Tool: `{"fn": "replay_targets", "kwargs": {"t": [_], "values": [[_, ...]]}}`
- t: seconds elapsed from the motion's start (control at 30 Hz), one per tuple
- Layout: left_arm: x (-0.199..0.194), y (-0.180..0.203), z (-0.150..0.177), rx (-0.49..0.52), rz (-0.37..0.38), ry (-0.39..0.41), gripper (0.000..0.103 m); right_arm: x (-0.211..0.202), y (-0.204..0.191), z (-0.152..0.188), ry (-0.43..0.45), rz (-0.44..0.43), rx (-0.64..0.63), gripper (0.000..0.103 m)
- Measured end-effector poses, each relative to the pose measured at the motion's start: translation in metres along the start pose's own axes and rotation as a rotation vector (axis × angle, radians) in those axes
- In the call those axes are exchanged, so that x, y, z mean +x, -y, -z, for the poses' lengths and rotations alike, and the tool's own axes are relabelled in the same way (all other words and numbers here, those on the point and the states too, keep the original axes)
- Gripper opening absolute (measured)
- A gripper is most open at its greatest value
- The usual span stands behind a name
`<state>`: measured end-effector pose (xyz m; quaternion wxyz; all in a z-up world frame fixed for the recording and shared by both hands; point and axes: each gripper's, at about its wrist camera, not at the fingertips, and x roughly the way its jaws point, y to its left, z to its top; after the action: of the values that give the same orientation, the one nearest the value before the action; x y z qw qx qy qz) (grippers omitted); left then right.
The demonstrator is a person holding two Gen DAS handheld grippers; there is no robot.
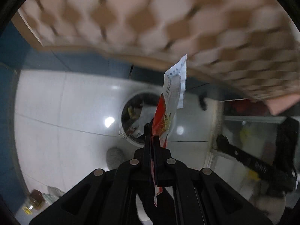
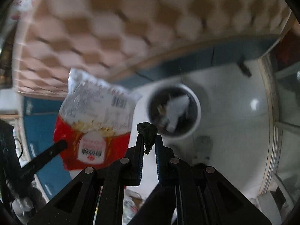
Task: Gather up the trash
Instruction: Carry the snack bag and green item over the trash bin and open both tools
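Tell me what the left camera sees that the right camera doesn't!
Only the left wrist view shows a glass jar on the floor. Only the right wrist view shows the right gripper pinching a dark crumpled scrap, and the wrapper's printed face. Both show the red-and-white food wrapper clamped by the left gripper, and the white trash bin.

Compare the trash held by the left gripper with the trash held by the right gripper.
The wrapper in the left gripper is large, flat, red and white, printed. The scrap in the right gripper is small, dark, crumpled. The wrapper sticks far past the fingers; the scrap barely does. Both are pinched above the floor near the bin.
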<state>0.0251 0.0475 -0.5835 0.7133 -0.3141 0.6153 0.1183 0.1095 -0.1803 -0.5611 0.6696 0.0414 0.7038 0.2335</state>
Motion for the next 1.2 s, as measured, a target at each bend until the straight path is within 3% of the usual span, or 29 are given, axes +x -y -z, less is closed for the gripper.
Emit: {"fn": "replay_targets", "kwargs": {"t": [0.23,0.33,0.43,0.6,0.67,0.7,0.73,0.8,0.87,0.97,1.1,1.2], "values": [[0.218,-0.025,-0.024,-0.053,0.003,-0.140,0.000,0.155,0.082,-0.026,-0.067,0.044,0.003,0.012],[0.280,-0.034,-0.027,-0.052,-0.028,-0.192,0.000,0.208,0.107,-0.036,-0.089,0.060,0.006,0.012],[0.302,-0.043,-0.029,-0.064,-0.045,-0.209,0.001,0.246,0.123,-0.044,-0.118,0.060,0.013,0.012],[0.270,-0.042,-0.025,-0.051,-0.064,-0.166,0.005,0.283,0.127,-0.052,-0.169,0.061,0.018,0.015],[0.252,-0.036,-0.022,-0.010,-0.138,-0.136,0.006,0.286,0.122,-0.054,-0.178,0.058,0.011,0.018],[0.244,-0.032,-0.020,0.010,-0.165,-0.113,0.019,0.285,0.120,-0.054,-0.177,0.058,0.004,0.030],[0.232,-0.028,-0.015,0.029,-0.200,-0.084,0.052,0.284,0.121,-0.054,-0.174,0.065,-0.003,0.050],[0.214,-0.027,-0.010,0.052,-0.275,-0.021,0.099,0.277,0.115,-0.054,-0.152,0.091,-0.031,0.071],[0.190,-0.024,-0.004,0.069,-0.328,0.038,0.101,0.272,0.108,-0.050,-0.130,0.150,-0.070,0.084],[0.158,-0.023,0.006,0.054,-0.340,0.036,0.102,0.249,0.099,-0.040,-0.092,0.242,-0.109,0.101],[0.104,-0.011,0.022,0.045,-0.342,0.053,0.102,0.196,0.076,-0.024,-0.038,0.319,-0.154,0.103],[0.042,0.009,0.039,0.051,-0.333,0.078,0.102,0.135,0.049,-0.005,0.015,0.354,-0.191,0.103]]}}
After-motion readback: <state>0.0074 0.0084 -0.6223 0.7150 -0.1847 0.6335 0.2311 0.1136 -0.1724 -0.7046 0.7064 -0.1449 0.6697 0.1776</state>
